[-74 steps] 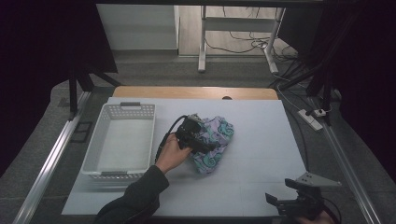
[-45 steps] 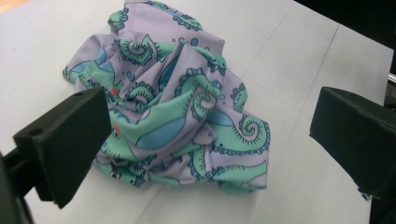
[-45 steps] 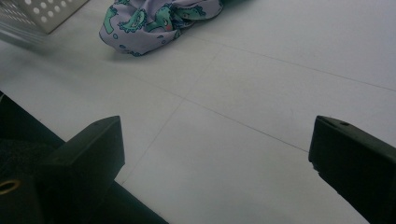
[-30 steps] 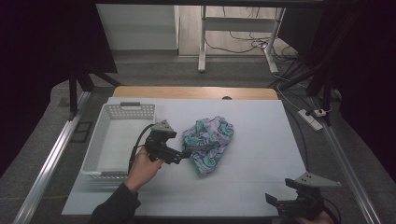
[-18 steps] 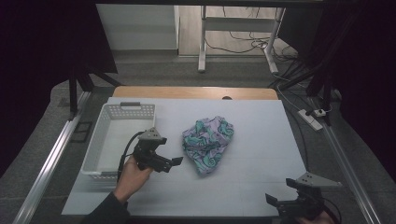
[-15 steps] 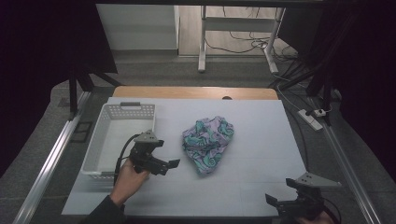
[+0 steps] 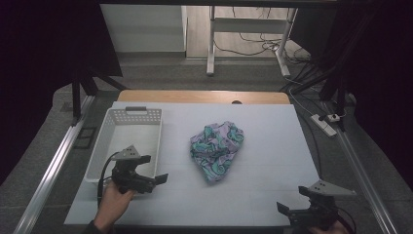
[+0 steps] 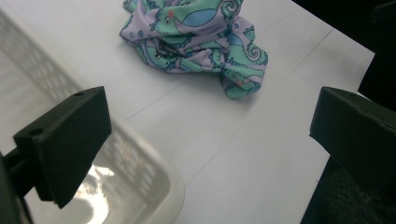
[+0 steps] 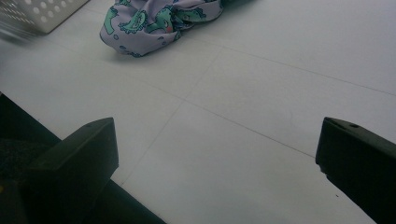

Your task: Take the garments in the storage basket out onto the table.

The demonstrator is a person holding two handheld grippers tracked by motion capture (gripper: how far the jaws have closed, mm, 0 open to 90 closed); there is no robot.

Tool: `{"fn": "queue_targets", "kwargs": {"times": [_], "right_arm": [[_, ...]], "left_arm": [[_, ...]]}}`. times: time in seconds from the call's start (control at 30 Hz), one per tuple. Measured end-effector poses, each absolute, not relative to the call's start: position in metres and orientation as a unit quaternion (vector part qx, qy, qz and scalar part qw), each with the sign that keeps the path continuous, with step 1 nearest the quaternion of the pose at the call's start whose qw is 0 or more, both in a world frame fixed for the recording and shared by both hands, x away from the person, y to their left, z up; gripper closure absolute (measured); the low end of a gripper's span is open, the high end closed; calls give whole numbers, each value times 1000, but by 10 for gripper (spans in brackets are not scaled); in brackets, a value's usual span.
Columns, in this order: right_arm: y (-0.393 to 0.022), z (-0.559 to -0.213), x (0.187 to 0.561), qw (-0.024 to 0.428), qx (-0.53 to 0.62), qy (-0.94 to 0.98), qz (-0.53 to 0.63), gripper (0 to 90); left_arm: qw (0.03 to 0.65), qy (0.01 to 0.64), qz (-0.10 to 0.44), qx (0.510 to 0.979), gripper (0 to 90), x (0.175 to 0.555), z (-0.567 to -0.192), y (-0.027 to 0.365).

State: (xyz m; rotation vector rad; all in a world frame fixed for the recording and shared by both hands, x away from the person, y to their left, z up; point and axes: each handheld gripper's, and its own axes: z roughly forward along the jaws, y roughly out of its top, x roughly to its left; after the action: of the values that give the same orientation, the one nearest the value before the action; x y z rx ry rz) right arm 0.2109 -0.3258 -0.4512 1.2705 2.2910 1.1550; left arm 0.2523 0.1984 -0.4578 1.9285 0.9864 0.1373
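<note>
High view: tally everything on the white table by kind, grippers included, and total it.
Crumpled purple-and-green patterned cloth: 1
White perforated plastic basket: 1
Black two-jaw grippers: 2, the left gripper and the right gripper, both open
Total: 4

You are working in a lab-style recording bay: a white-topped bench [image 7: 272, 161] framed by aluminium rails [image 7: 53, 168], dark curtains [image 7: 44, 44] around it, loose cables [image 7: 253, 41] and a power strip [image 7: 325, 124] on the floor.
</note>
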Motion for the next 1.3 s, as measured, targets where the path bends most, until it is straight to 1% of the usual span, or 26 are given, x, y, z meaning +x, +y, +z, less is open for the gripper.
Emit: {"fn": "queue_targets", "kwargs": {"times": [0.4,0.8,0.97,1.2,1.3], "right_arm": [[-325,-451,210,138,436,795,399,0],[-325,-451,210,141,436,796,396,0],[-323,-451,210,142,435,798,392,0],[-322,-451,211,142,434,800,390,0],[-322,-451,211,142,433,801,389,0]], "left_arm": [[461,431,58,774,0,222,-466,226],[463,473,60,747,0,178,-479,265],[452,492,76,740,0,161,-482,278],[444,501,95,737,0,147,-482,283],[426,512,117,737,0,137,-480,285]]}}
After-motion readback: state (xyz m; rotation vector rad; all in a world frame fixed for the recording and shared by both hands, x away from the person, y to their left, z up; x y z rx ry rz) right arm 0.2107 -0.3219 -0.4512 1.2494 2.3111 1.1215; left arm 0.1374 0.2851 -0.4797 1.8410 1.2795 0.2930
